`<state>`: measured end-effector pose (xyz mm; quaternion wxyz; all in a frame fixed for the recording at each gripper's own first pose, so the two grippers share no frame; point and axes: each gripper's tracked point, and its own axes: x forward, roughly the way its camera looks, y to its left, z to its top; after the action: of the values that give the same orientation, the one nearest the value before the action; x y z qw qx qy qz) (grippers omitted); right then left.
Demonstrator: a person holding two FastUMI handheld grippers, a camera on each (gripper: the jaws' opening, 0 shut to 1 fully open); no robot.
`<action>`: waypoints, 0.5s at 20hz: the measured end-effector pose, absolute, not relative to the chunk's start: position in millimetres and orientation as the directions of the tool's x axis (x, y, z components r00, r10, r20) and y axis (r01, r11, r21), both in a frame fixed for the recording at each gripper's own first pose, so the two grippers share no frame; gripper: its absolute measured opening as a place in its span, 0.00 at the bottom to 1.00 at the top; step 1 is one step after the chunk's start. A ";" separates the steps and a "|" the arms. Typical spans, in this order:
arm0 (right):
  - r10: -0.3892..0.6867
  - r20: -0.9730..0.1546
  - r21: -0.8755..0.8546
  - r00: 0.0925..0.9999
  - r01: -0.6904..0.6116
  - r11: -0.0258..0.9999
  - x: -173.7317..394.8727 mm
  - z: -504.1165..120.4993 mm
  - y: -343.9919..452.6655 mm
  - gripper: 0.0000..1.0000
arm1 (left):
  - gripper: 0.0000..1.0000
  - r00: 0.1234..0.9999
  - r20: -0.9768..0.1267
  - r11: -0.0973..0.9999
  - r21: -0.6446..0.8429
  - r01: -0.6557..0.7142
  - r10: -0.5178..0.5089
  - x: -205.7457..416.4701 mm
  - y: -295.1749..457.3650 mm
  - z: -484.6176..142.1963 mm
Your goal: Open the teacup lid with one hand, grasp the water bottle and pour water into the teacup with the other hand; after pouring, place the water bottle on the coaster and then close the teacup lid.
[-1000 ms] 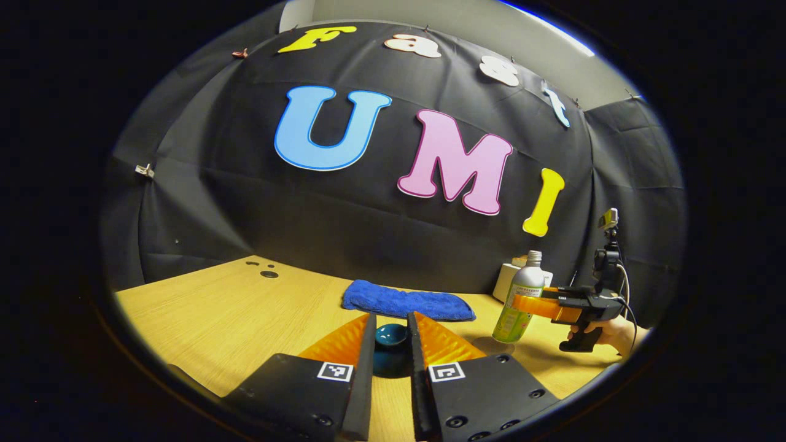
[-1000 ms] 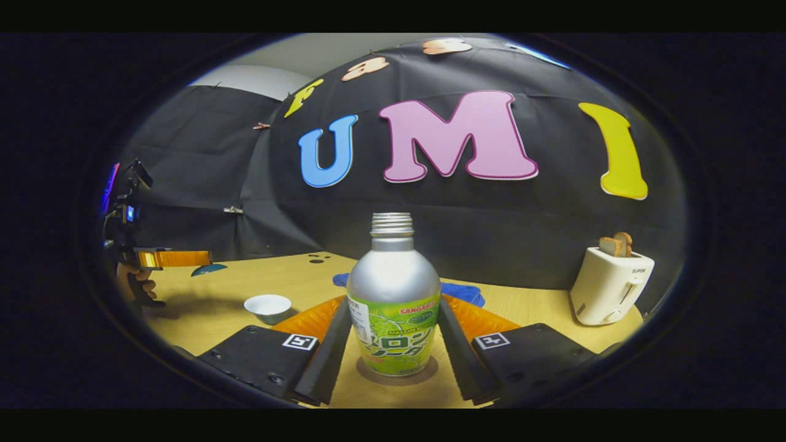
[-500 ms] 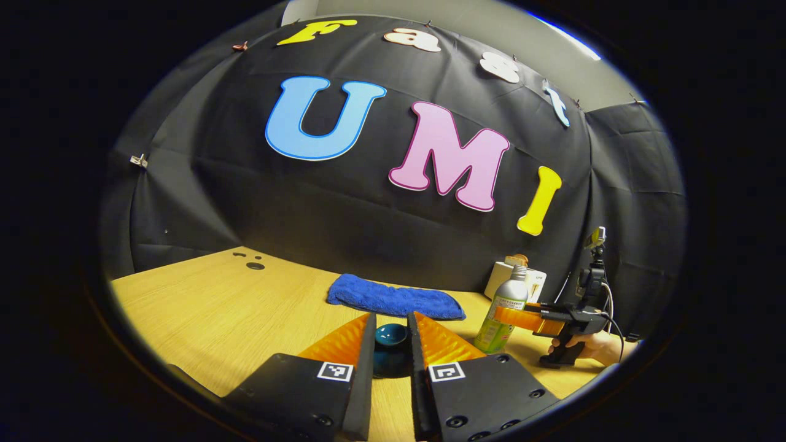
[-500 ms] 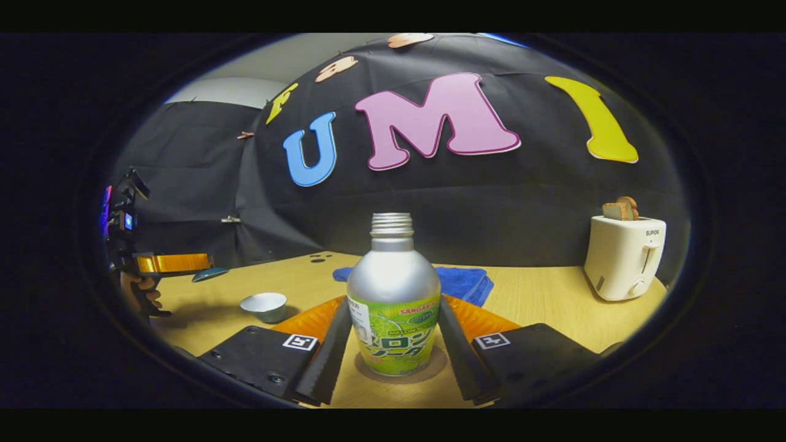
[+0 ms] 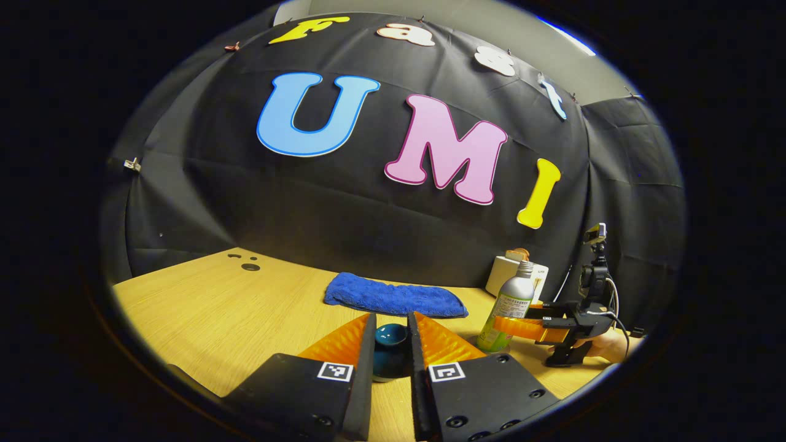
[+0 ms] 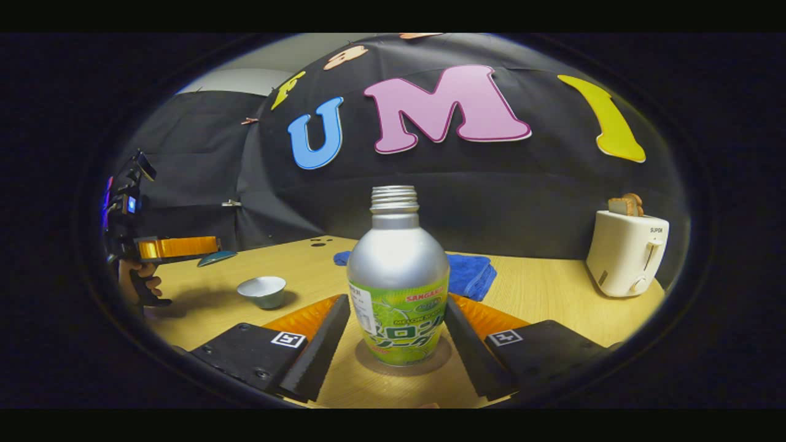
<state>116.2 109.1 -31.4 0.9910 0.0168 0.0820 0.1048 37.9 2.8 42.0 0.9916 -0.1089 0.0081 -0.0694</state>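
The silver water bottle [image 6: 398, 270] with a green label stands upright on the round brown coaster [image 6: 366, 362]. My right gripper [image 6: 398, 301] is open, with one finger on each side of the bottle, close to its label. My left gripper [image 5: 392, 319] is shut on the dark teal teacup lid [image 5: 390, 347] and holds it above the table. In the right gripper view that left gripper [image 6: 178, 247] holds the lid [image 6: 216, 258] up to the left of the uncovered white teacup [image 6: 262, 290]. The left gripper view has the bottle [image 5: 513, 301] and right gripper [image 5: 522, 325] far right.
A folded blue towel [image 5: 393, 298] lies near the back of the wooden table [image 5: 215, 307]. A white toaster [image 6: 623, 252] with bread in it stands at the back right. A hand [image 6: 140, 279] holds the left gripper's grip.
The bottle has come down onto the coaster, and my right gripper's fingers have spread apart in the last half second. My left gripper still holds the lid and has barely moved.
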 end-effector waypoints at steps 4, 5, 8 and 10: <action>0.181 -0.153 0.033 0.972 -0.178 0.984 84.1 -17.6 103.3 0.97 | 0.31 0.987 -0.030 0.971 -0.184 0.150 -0.158 53.0 -1.9 33.2; 0.166 -0.149 0.013 0.975 -0.166 0.986 74.6 -15.5 100.6 0.97 | 0.31 0.986 -0.042 0.972 -0.180 0.152 -0.162 56.0 -2.6 29.3; 0.112 -0.125 -0.078 0.986 -0.123 0.989 45.1 -12.0 91.1 0.97 | 0.31 0.984 -0.076 0.975 -0.171 0.143 -0.158 64.0 -1.5 16.1; 0.113 -0.112 -0.100 0.987 -0.124 0.987 28.8 -12.1 95.8 0.96 | 0.31 0.982 -0.106 0.978 -0.155 0.140 -0.157 68.8 -3.8 6.9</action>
<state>28.8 95.8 -12.1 0.9954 -0.0532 0.0532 0.0594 68.8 -3.8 6.9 0.9927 -0.0738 0.0589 -0.0749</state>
